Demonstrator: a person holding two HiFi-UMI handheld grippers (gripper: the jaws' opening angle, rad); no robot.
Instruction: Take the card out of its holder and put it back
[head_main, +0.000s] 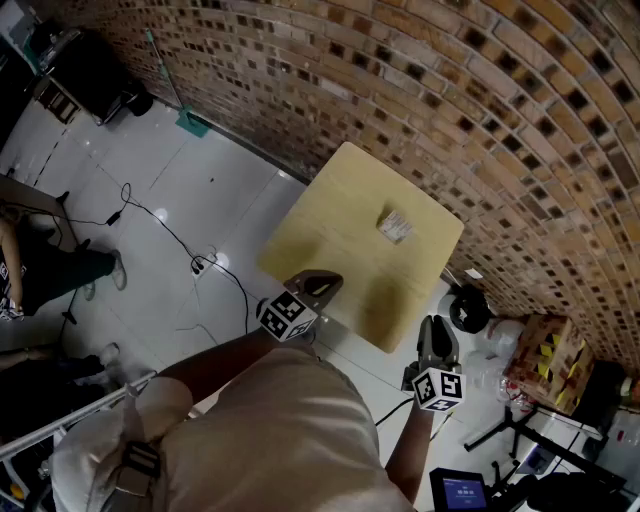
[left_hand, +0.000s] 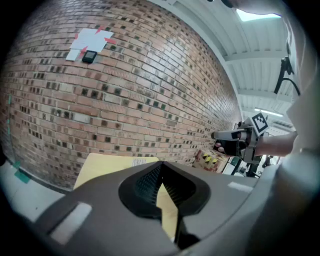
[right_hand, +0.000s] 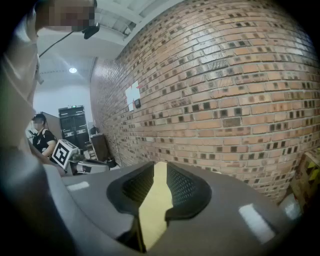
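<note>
Our left claw has its two pads meeting at the tips, so it is closed, and it has nothing in it. Behind the tips we see only a small wedge of the yellow worktop. Our right claw stands a little open. A narrow slot runs between its pads, and in the slot there is only the yellow surface, so this claw is empty too.

In the head view the left claw hangs above the near edge of the worktop, with its marker cube toward us. The right claw is to the right of it, beside the near right edge of the worktop in this view, and its marker cube is also toward us.

The card holder lies on the far right part of the worktop, near the brick wall and well apart from both claws. It is a small pale thing, too small for us to tell whether the card is inside it. In the left gripper view it shows as a pale strip just above that claw's tips.

Farther out, a cardboard box with yellow and black marks stands on the floor at the right. A black cable runs over the floor at the left.
</note>
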